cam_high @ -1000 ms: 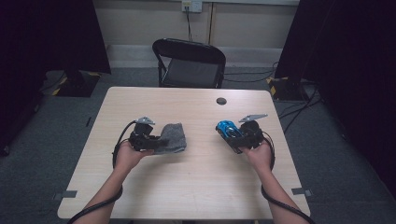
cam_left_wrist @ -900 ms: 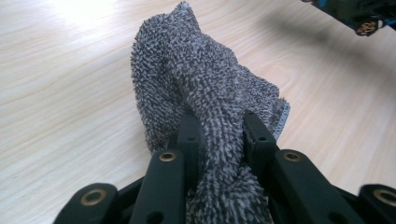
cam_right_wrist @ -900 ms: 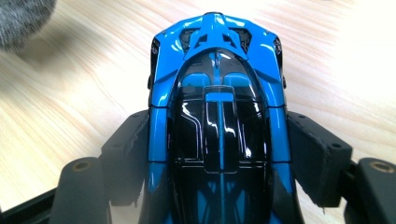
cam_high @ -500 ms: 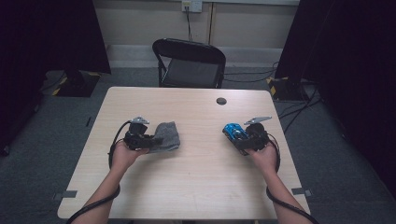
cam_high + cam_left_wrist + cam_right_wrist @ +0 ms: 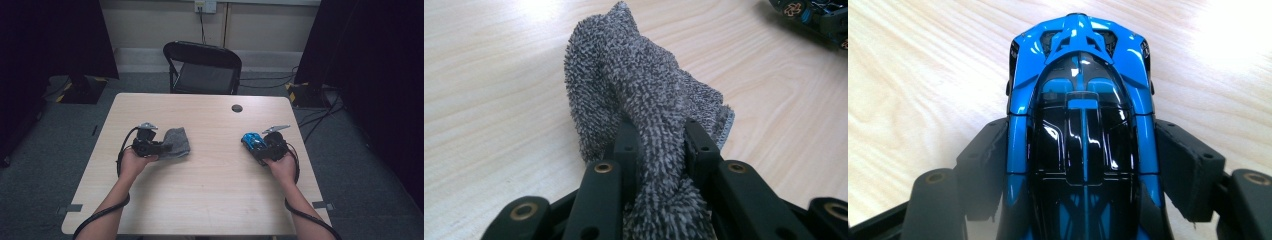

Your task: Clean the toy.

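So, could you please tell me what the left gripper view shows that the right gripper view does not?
Left gripper view alone: the left tongs pinching a bunched fold of the grey fuzzy cloth, whose far end rests on the table, and the right gripper far off at the top right corner.

Right gripper view alone: the right tongs clamped on the sides of a blue and black toy car, seen from above.

Shared: the light wood table beneath, and a pair of black jaws closed on something.
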Tool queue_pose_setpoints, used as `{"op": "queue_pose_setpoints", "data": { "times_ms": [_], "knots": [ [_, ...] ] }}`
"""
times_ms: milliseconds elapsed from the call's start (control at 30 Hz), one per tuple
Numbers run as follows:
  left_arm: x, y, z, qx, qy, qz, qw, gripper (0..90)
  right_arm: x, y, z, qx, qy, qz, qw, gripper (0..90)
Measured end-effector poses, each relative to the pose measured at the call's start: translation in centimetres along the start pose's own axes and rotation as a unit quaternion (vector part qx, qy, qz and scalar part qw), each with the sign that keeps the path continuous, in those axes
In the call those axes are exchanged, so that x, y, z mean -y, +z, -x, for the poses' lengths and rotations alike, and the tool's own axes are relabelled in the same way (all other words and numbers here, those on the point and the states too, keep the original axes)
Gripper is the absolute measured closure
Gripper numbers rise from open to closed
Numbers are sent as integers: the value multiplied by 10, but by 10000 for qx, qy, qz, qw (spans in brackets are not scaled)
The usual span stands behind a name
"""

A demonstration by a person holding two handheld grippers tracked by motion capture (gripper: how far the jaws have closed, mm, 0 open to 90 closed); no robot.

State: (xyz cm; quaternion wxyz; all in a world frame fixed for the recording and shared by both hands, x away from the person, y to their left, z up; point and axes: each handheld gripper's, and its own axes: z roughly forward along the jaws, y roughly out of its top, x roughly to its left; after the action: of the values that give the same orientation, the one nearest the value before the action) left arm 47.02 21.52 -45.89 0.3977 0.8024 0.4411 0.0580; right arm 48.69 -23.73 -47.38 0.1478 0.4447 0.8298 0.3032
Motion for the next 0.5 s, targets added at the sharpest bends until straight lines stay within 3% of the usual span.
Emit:
{"op": "queue_pose_setpoints", "data": {
  "times_ms": [500],
  "knots": [
    [-6,12,-11,-63,-46,-51,10000,726,-6,13,12,126,14,-85,9999,283]
  ]
}}
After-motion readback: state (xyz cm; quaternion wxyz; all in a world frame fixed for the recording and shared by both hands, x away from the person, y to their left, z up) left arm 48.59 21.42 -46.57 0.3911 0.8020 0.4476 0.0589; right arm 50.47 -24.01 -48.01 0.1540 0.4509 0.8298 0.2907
